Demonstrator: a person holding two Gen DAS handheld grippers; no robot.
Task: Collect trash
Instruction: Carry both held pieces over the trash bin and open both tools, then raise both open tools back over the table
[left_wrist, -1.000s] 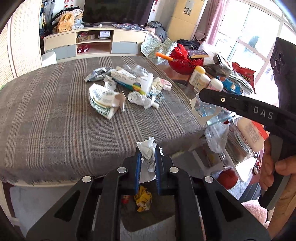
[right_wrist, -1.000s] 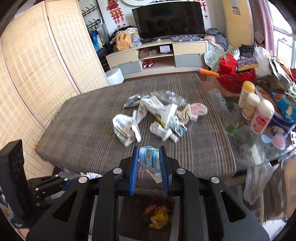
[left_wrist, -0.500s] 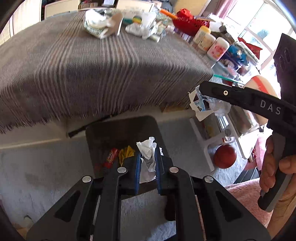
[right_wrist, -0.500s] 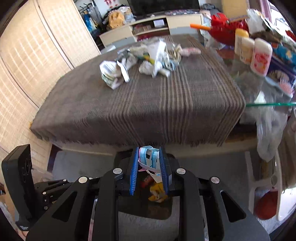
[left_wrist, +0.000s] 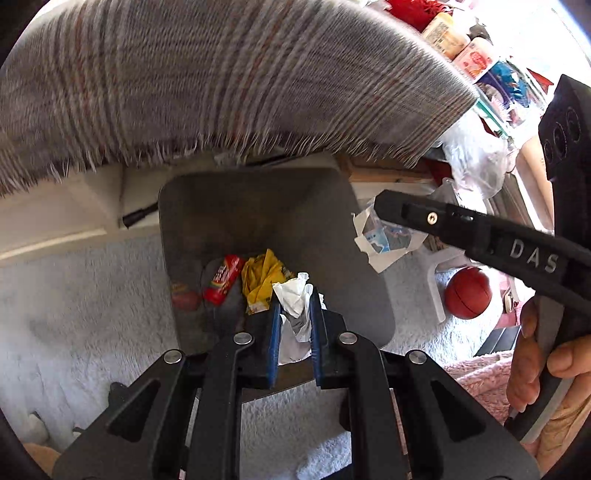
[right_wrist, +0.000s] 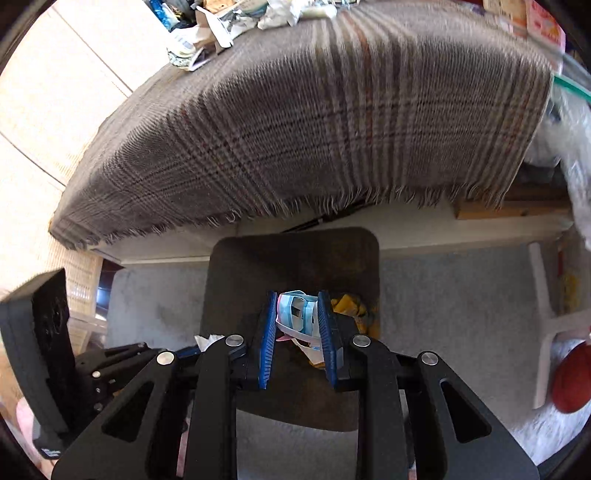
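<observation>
Tabletop has slid up out of the left view; the left gripper (left_wrist: 293, 295), lower now, clamps a crumpled white tissue (left_wrist: 293, 297) over the dark grey bin (left_wrist: 258, 206). Right view likewise: the right gripper (right_wrist: 297, 312) grips a blue-white wrapper (right_wrist: 297, 310) above that bin's rim (right_wrist: 295, 236).

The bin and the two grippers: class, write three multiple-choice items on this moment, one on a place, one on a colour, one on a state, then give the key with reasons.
1. Where does the bin stand?
A. on the blanket-covered table
B. on the carpet in front of the table
C. on a shelf

2. What colour is the crumpled wrapper lying in the bin?
A. yellow
B. green
C. purple

3. What is the left gripper doing?
A. standing open and empty
B. gripping a white tissue
C. gripping a bottle

Key: B, the bin sits on pale carpet below the blanket's fringe; A, it shows yellow beside a red packet; B, the tissue is pinched between the blue pads.
</observation>
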